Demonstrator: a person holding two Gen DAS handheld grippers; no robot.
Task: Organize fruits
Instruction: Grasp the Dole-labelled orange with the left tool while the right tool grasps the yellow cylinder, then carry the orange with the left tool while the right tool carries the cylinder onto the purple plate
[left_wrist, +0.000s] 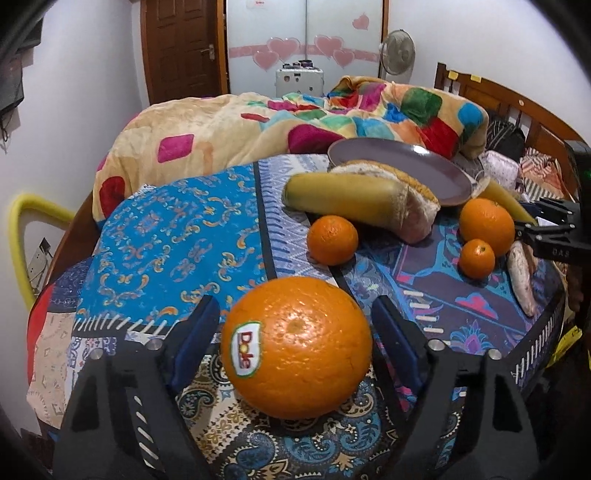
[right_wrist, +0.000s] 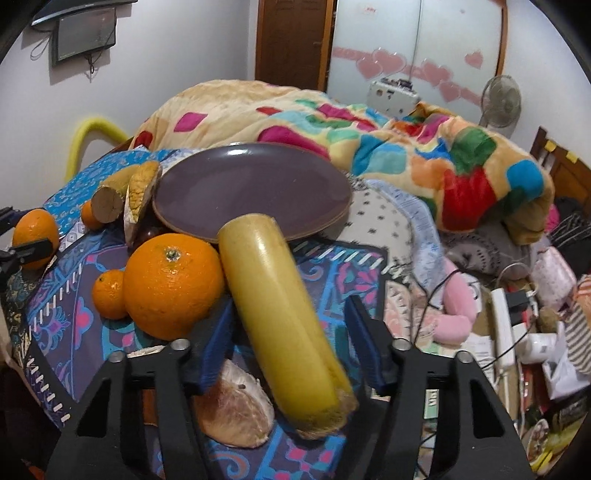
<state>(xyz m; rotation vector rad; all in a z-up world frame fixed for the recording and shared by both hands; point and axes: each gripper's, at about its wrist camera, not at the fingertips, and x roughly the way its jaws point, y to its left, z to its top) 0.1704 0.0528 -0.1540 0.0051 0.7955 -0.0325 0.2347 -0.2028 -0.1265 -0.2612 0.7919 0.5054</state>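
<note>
Fruits lie scattered on the patterned cloth (left_wrist: 177, 236) covering my bench. My left tool (left_wrist: 295, 332) straddles a large stickered orange (left_wrist: 295, 347); its blue pads stand just off the peel on both sides, open, not gripping. My right tool (right_wrist: 291, 332) straddles a long yellow fruit piece (right_wrist: 280, 317) that slants up toward the purple plate (right_wrist: 255, 188); its left pad sits close against the fruit and its right pad stands apart, so it is open too. Beside that piece rest a big orange (right_wrist: 173, 284) and a small orange (right_wrist: 109, 293), touching. A pale cut wedge (right_wrist: 236, 413) lies below the tool.
</note>
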